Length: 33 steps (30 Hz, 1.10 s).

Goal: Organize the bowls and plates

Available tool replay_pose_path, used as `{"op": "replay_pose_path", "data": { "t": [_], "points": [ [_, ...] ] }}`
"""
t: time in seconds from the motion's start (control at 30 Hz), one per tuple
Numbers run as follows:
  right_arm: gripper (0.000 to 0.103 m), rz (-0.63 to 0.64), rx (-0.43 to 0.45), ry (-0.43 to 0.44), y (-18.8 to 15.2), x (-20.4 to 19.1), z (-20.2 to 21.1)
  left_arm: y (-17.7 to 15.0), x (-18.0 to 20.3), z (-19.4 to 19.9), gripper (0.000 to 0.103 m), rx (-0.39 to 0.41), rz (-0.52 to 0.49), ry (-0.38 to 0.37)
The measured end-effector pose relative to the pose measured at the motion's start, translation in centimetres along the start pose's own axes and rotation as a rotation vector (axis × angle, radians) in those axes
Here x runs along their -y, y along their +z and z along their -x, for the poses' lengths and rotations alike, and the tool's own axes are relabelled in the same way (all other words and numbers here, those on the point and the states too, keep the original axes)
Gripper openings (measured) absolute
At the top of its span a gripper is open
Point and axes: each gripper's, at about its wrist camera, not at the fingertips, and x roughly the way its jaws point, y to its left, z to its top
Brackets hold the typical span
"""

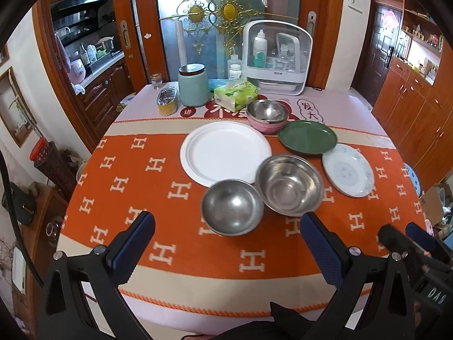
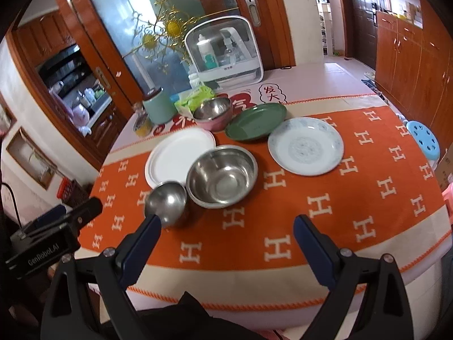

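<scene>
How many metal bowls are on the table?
3: a small steel bowl nearest the grippers, a larger steel bowl touching its right side, and a third steel bowl nested in a pink bowl farther back.

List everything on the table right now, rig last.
steel bowls: 2 loose, silver, near centre; the larger to the right
steel bowl: 1, silver, nested in pink bowl, behind the plates
white plate: 1, white, centre
green plate: 1, dark green, right of pink bowl
patterned plate: 1, pale blue-white, far right
canister: 1, mint, back left
tissue pack: 1, green, back centre
storage case: 1, white, back
tablecloth: 1, orange with white H pattern
left gripper: open, empty
right gripper: open, empty
</scene>
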Motion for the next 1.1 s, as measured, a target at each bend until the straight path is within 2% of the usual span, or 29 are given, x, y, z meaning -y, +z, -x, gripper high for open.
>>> {"op": "replay_pose_path", "data": {
  "t": [0.23, 0.53, 0.93, 1.1],
  "points": [
    [0.095, -0.019, 0.03, -0.002, 2.4, -1.9, -1.8, 2.4, -3.5, -1.5, 0.102, -0.016, -0.014, -0.021],
    [0.095, -0.055, 0.089, -0.061, 6.6, -3.8, -4.2, 6.8, -7.9, -5.1, 0.102, -0.061, 0.003, -0.043],
    [0.095, -0.026, 0.117, -0.132, 11.4, -5.8, -9.5, 11.9, -12.2, -12.8, 0.102, -0.119, 0.03, -0.008],
    [0.095, -0.005, 0.108, -0.163, 12.5, -6.3, -12.2, 13.1, -13.9, -16.3, 0.102, -0.15, 0.065, -0.022]
  ]
}}
